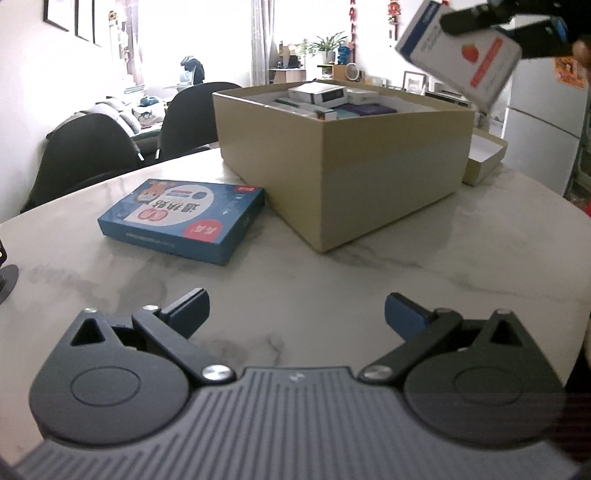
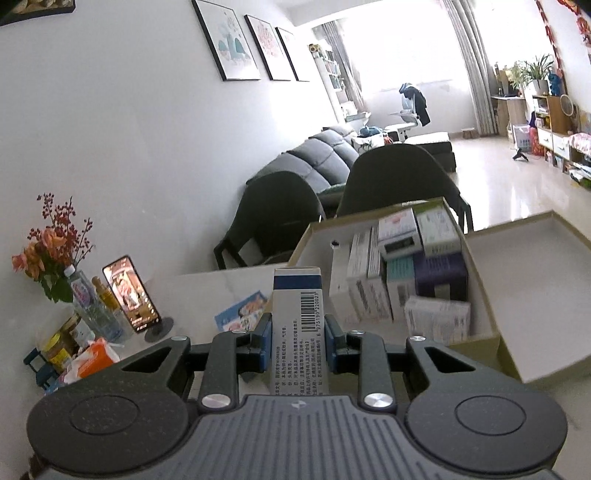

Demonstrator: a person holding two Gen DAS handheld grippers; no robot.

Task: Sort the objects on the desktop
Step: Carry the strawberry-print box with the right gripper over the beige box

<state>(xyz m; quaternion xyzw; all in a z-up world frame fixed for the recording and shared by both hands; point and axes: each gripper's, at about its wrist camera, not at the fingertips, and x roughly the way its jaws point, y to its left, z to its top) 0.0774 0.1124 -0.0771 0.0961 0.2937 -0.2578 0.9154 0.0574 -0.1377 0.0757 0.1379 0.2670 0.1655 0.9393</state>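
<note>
A tan cardboard box [image 1: 369,166] [image 2: 484,295] stands on the marble table, holding several small cartons. My right gripper [image 2: 297,341] is shut on a white and blue medicine carton [image 2: 297,325], held in the air near the box's near edge. In the left wrist view that carton [image 1: 461,51] hangs tilted above the box's right side, with the right gripper [image 1: 495,18] clamped on it. A flat blue box [image 1: 184,219] [image 2: 242,314] lies on the table left of the tan box. My left gripper [image 1: 295,317] stands open low over the table, nothing between its fingers.
The box lid [image 1: 484,155] [image 2: 535,288] lies open side up beside the box. A phone on a stand [image 2: 131,293], bottles, flowers [image 2: 48,251] and a tissue pack [image 2: 96,356] crowd the table's left end. Two dark chairs [image 1: 88,155] stand behind the table.
</note>
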